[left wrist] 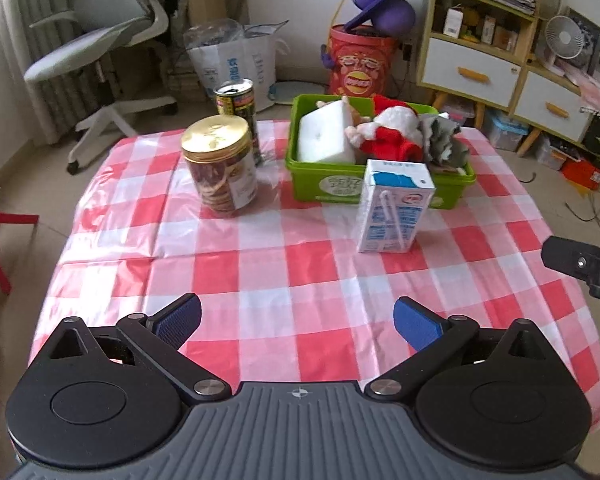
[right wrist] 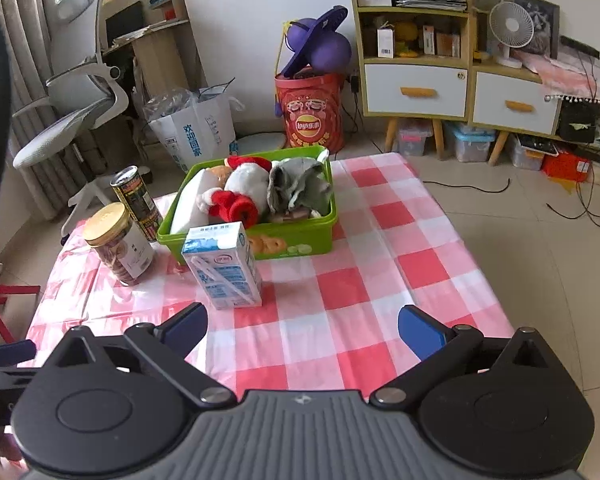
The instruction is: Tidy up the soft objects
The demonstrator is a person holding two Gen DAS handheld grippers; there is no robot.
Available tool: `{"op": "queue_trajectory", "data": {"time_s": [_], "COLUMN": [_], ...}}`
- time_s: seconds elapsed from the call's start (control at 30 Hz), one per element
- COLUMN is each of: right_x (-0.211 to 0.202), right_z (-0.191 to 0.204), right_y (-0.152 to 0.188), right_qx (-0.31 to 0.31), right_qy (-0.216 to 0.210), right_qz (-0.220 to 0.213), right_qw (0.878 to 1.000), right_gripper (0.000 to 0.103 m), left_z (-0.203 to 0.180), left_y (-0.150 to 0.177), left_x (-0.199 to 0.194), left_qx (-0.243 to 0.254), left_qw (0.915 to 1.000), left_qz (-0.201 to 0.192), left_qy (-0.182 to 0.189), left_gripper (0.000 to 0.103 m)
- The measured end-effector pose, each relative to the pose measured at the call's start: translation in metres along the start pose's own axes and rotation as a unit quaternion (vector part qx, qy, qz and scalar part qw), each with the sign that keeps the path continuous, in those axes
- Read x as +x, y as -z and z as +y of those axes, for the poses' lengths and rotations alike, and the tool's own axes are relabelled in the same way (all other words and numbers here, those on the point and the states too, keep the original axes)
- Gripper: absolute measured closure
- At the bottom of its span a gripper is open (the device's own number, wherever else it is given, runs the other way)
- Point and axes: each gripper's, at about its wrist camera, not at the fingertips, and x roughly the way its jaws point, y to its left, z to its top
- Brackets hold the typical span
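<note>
Currently both my tools are released and holding nothing: left tool (left wrist: 296, 316) and right tool (right wrist: 302, 326) hover over the checked table (left wrist: 300, 272), jaws spread wide, only cloth between them. Soft stuff sits in the green bin (left wrist: 328, 184) at the far side: white foam block (left wrist: 326, 136) on the left, Santa plush (left wrist: 392, 128) in the middle, grey plush (left wrist: 446, 140) on the right. Milk carton (left wrist: 392, 208) stands just in front of the bin. Cookie jar (left wrist: 220, 164) and tall can (left wrist: 238, 100) stand left of it.
</note>
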Motion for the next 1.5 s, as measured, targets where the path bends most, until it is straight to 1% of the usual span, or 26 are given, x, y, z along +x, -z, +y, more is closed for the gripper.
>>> {"op": "queue_trajectory", "data": {"time_s": [0.1, 0.37, 0.77, 1.5], "right_x": [0.0006, -0.0034, -0.0021, -0.0001], "right_z": [0.0021, 0.0074, 0.0046, 0.0052], "right_y": [0.0019, 0.004, 0.0054, 0.007], "right_qx": [-0.006, -0.021, -0.023, -0.028], "right_qy": [0.005, 0.006, 0.015, 0.015], "right_qz": [0.005, -0.003, -0.001, 0.001], "right_qw": [1.0, 1.0, 1.0, 0.999], "right_gripper": [0.014, 0.014, 0.014, 0.014], "left_z": [-0.0002, -0.0014, -0.0053, -0.0051], "left_y": [0.0, 0.0012, 0.0016, 0.0023], "left_x": [-0.0014, -0.0043, -0.0042, -0.0029], "left_qx": [-0.001, 0.0, 0.006, 0.006], "left_qw": [1.0, 1.0, 0.9999, 0.9999], "left_qz": [0.0, -0.002, -0.001, 0.002], "left_qy": [-0.003, -0.008, -0.014, -0.012], "left_gripper": [0.005, 0.005, 0.005, 0.005]}}
